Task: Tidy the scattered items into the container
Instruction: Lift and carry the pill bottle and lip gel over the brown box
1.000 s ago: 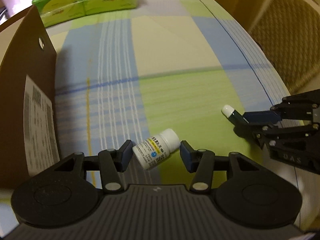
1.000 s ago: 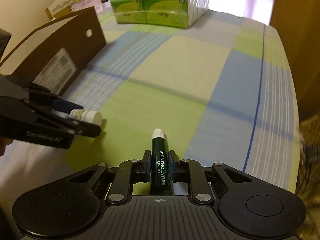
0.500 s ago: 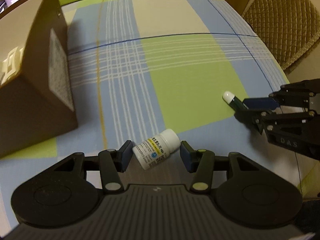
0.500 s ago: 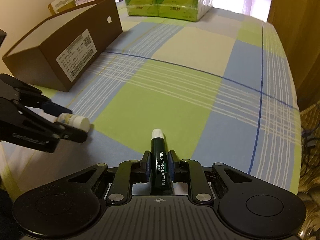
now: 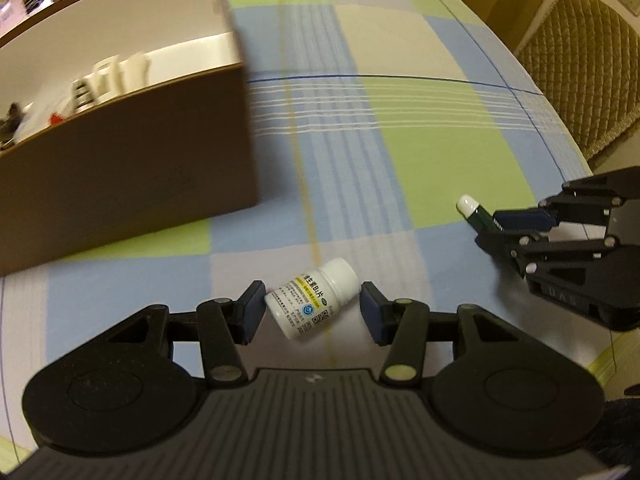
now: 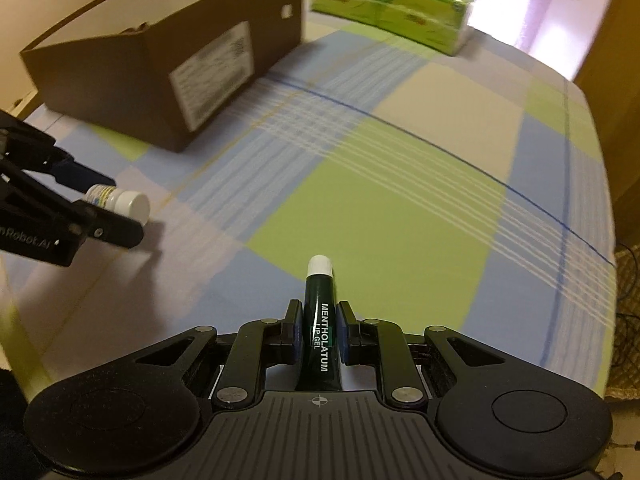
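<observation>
Right gripper (image 6: 318, 334) — clamping a dark green lip gel tube (image 6: 319, 312) between narrow pads, white cap pointing forward, riding above the checked tablecloth (image 6: 400, 184). Left gripper (image 5: 312, 312) — carrying a small white pill bottle (image 5: 314, 298), tilted, cap toward upper right; left pad touching the bottle's base, a sliver of gap showing at the right pad, so firmness of grip impossible to tell. Hanging just short of the brown cardboard box (image 5: 132, 148), open-topped and already holding blurred white items. Lying beyond, at the table's far end: green tissue packs (image 6: 388, 8).
</observation>
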`<state>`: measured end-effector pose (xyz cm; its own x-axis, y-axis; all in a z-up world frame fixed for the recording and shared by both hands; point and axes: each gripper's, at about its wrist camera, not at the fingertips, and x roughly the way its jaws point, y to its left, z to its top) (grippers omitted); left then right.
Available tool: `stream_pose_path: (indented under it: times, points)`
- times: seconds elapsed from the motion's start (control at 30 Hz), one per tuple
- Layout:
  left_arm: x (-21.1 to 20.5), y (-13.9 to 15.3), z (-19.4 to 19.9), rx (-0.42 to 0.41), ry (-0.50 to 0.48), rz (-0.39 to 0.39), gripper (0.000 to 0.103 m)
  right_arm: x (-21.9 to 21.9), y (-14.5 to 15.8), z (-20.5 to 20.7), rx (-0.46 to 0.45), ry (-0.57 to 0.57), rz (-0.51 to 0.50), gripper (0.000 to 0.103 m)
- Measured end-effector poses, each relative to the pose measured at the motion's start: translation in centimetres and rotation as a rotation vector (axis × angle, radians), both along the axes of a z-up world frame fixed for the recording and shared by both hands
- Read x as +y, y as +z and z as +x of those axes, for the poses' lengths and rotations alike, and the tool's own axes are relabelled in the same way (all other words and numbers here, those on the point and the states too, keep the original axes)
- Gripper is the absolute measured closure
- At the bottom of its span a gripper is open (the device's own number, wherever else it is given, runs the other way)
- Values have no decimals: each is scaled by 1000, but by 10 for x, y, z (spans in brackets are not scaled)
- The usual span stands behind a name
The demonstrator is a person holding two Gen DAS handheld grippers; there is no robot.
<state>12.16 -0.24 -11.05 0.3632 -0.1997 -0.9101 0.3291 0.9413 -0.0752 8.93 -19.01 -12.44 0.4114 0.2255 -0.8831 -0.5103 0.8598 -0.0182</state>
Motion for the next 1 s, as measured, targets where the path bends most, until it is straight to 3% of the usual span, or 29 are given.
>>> stream_pose_path:
  times: [0.43, 0.7, 0.87, 1.0]
  points:
    - [79, 10, -7, -6, 64, -19, 57, 69, 3, -3, 78, 71, 69, 83]
    - [123, 28, -11, -20, 53, -23, 57, 92, 28, 1, 146, 142, 241, 83]
    - [149, 57, -13, -62, 19, -47, 57, 106, 62, 3, 155, 184, 383, 83]
    - [170, 90, -4, -132, -5, -69, 57, 122, 94, 15, 110, 191, 495, 83]
